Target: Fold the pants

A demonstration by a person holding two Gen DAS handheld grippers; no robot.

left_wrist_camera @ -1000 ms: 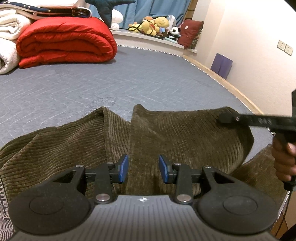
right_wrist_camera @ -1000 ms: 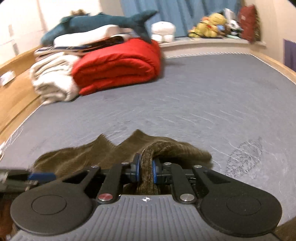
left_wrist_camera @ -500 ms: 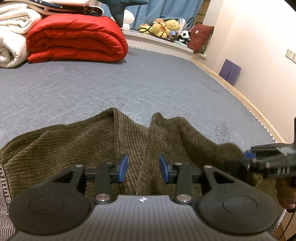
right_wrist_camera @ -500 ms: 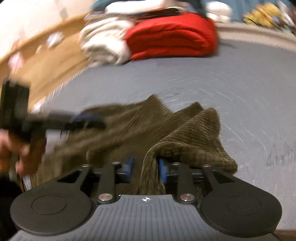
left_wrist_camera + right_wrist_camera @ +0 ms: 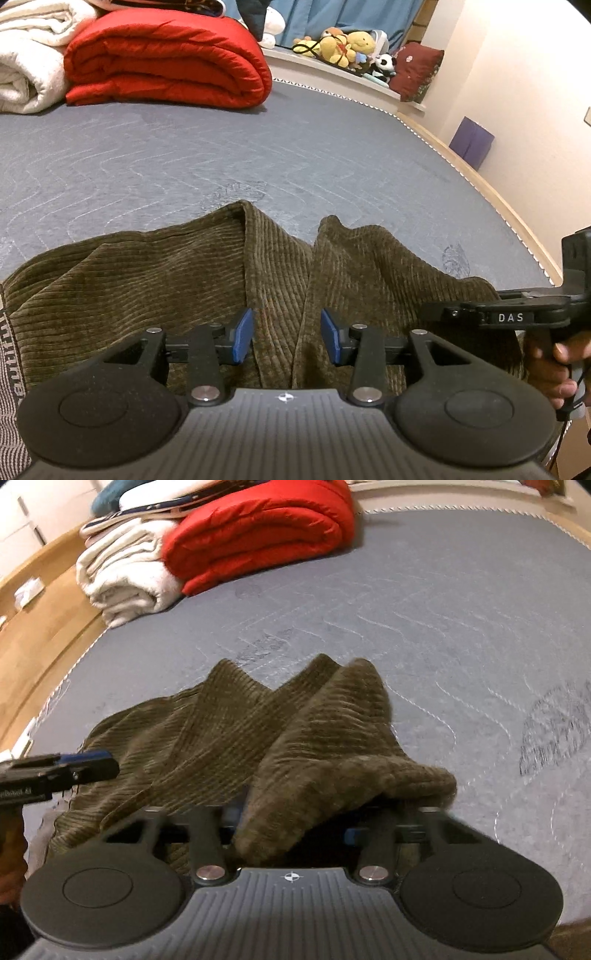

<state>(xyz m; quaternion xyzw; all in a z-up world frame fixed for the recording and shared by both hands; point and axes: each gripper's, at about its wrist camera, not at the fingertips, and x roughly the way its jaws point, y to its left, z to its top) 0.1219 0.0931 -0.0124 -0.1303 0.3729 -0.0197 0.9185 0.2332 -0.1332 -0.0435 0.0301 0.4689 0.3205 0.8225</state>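
Olive-brown corduroy pants (image 5: 155, 280) lie bunched on the grey mattress (image 5: 258, 155), near its front edge; they also show in the right wrist view (image 5: 229, 738). My left gripper (image 5: 287, 336) is open, its blue pads either side of a fabric fold without touching it. My right gripper (image 5: 291, 827) is open, with a fold of the pants draped loosely over and between its fingers. The right gripper also shows at the right of the left wrist view (image 5: 436, 314). The left gripper shows at the left of the right wrist view (image 5: 107, 764).
A folded red quilt (image 5: 166, 62) and white blankets (image 5: 26, 66) lie at the far side of the mattress. Stuffed toys (image 5: 343, 44) sit on a ledge. The wooden bed frame (image 5: 40, 635) runs along the edge. A purple box (image 5: 471, 142) stands by the wall.
My right gripper has opened and let go of the pants fold, which now lies slack over its fingers. It has swung lower and nearer. The left gripper stays open.
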